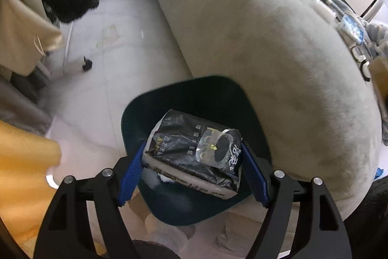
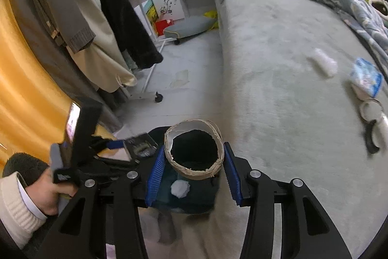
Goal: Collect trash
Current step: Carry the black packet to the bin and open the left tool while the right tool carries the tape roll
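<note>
My left gripper is shut on a black crumpled snack packet, its blue pads pressed on both sides, held over the dark bin by the bed. My right gripper is shut on a cardboard tape roll core, also above the dark bin, where a white paper ball lies inside. In the right wrist view the left gripper's blue finger and the black packet show at the bin's left rim, held by a person's hand.
The grey bed carries a white wad, a blue-white packet, a white cup and a black handle. Coats hang on a wheeled rack at left. An orange curtain is at the left edge.
</note>
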Available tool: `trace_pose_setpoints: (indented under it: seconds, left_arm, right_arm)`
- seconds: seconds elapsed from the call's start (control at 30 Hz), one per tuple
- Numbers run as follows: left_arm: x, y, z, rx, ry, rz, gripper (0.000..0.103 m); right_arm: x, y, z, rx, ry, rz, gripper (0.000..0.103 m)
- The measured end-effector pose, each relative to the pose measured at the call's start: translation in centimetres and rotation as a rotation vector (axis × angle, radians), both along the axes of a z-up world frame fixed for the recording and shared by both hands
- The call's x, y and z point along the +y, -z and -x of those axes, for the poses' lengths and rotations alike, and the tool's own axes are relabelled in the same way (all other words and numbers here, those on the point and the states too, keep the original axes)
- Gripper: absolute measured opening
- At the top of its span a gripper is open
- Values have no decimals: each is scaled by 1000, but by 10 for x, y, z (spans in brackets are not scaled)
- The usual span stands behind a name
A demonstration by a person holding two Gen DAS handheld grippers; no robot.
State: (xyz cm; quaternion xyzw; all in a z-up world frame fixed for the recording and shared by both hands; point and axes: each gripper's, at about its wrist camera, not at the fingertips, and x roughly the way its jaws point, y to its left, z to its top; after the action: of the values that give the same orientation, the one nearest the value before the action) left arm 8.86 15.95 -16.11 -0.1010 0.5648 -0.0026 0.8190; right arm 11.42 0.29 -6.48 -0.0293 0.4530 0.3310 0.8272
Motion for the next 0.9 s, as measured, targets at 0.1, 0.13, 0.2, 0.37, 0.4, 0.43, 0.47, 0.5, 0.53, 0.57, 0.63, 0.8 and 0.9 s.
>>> trace_pose_setpoints:
  seconds: [0.1,0.13,0.2,0.37,0.4,0.43,0.47,0.5,0.53,0.57,0.63,0.8,0.9]
  left_arm:
    - [5,16,1,58,1,19,78]
    - [8,23,2,82,3,21,78]
    - [12,31,4,112,0,34,79]
    - [21,34,12,115,-23,67,82]
    - [24,32,13,107,-27,77,84]
    - [27,30,15,94,-31,91,87]
    - [29,28,16,79,-35,104,92]
    - [30,25,17,65,-39,117,93]
    - [32,22,19,55,-39,132,94]
    - [33,20,20,50,-40,138,94]
    - [38,17,25,41,-44,138,94]
    - [47,10,31,26,-59,126,94]
    - [50,0,36,-11,-55,111,92]
  right_arm:
    - [18,3,-1,6,-24,6,48]
    - [23,4,-1,8,-28,8,48]
    - [33,7,-3,17,-35,9,48]
    - [52,18,-6,44,-45,22,48]
    - [56,22,-7,52,-45,28,48]
    - [58,24,-8,56,-46,30,48]
    - [62,27,-9,62,-47,33,48]
    - [64,29,-9,66,-47,35,48]
    - [66,31,-10,71,-47,37,48]
    - [70,33,-11,74,-48,41,48]
    - [75,36,-12,81,-50,48,48]
    - [84,52,-13,105,-57,95,48]
    - [89,67,-14,131,-58,134,48]
